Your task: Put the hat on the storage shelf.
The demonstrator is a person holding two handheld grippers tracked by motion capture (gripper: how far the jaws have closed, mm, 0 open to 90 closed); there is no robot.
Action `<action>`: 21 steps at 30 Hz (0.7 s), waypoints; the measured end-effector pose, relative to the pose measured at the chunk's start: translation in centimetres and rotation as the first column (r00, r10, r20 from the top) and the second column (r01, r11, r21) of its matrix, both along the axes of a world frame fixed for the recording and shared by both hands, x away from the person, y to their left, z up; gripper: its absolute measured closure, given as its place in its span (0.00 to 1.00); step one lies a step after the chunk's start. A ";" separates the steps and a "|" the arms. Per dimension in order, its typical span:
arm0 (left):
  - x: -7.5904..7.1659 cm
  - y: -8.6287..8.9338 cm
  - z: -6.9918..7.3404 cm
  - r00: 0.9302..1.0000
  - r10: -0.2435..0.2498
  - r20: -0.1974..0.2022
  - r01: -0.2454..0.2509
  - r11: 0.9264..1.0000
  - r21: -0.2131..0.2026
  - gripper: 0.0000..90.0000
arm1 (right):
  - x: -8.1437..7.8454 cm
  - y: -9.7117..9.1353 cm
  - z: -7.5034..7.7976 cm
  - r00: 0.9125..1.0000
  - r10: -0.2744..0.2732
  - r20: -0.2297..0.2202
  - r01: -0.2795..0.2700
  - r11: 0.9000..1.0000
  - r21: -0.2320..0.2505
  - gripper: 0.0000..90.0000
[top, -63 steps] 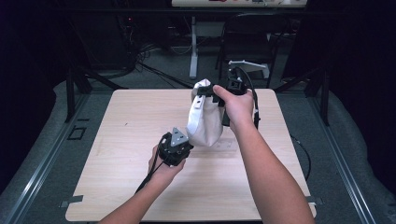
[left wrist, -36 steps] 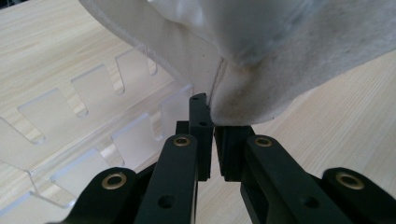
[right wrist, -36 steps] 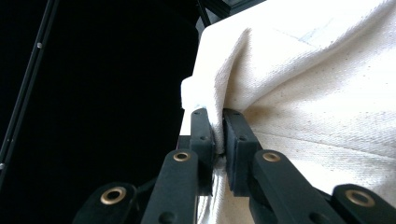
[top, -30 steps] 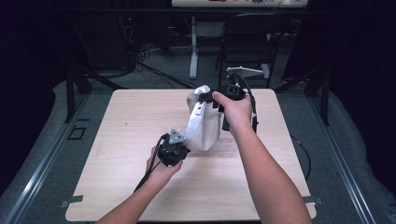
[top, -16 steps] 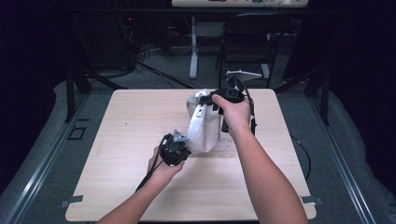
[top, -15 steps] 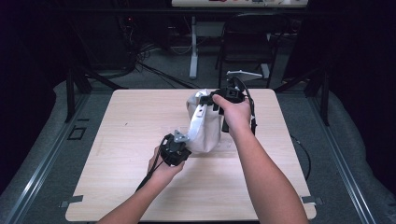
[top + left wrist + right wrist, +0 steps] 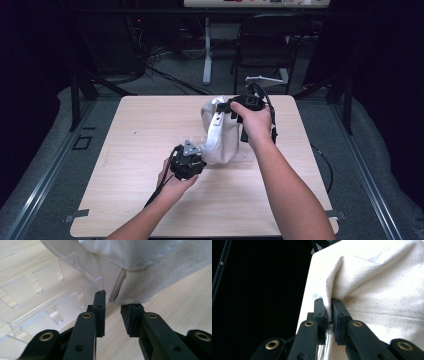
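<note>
**White cloth bag held up at mid-surface, left claw just let go**

Nearest the person, at about 7 o'clock from the middle of the wooden surface point(image 7: 125, 150), the left claw point(image 7: 113, 311) sits low by the bottom corner of the white cloth bag point(image 7: 222, 137). Its jaws have just been opening; they stand apart with a gap between them, and the bag's seamed corner lies just beyond the tips, unpinched. Beside that corner, a clear slotted acrylic rack point(image 7: 50, 302) lies flat on the surface.

Farther off, toward 1 o'clock, the right claw point(image 7: 329, 312) is clamped tight on a fold of the bag's upper edge, holding the top raised. The bag stands slumped between both claws, its base resting on the surface.

Beyond the far edge, at 12 o'clock, stands a black chair point(image 7: 270, 45).
</note>
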State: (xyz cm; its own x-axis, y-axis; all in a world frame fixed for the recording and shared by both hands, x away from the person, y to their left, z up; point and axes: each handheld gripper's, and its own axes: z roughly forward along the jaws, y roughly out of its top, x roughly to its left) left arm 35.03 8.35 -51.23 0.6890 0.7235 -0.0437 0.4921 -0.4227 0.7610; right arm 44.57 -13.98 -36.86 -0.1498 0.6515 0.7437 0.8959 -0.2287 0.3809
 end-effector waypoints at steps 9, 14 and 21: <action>-1.6 1.8 0.5 0.999 -0.030 0.026 0.033 0.992 -0.119 0.62 | -0.4 -0.4 0.3 1.000 -0.008 0.009 0.008 1.000 -0.014 0.92; -2.7 3.1 1.1 0.998 -0.030 0.050 0.039 0.983 -0.182 0.58 | -0.4 -0.5 0.4 1.000 -0.017 0.015 0.017 0.999 -0.027 0.91; -3.9 5.4 1.0 0.994 -0.023 0.105 0.040 0.984 -0.171 0.57 | -0.7 -0.4 0.5 1.000 -0.020 0.018 0.021 0.999 -0.043 0.91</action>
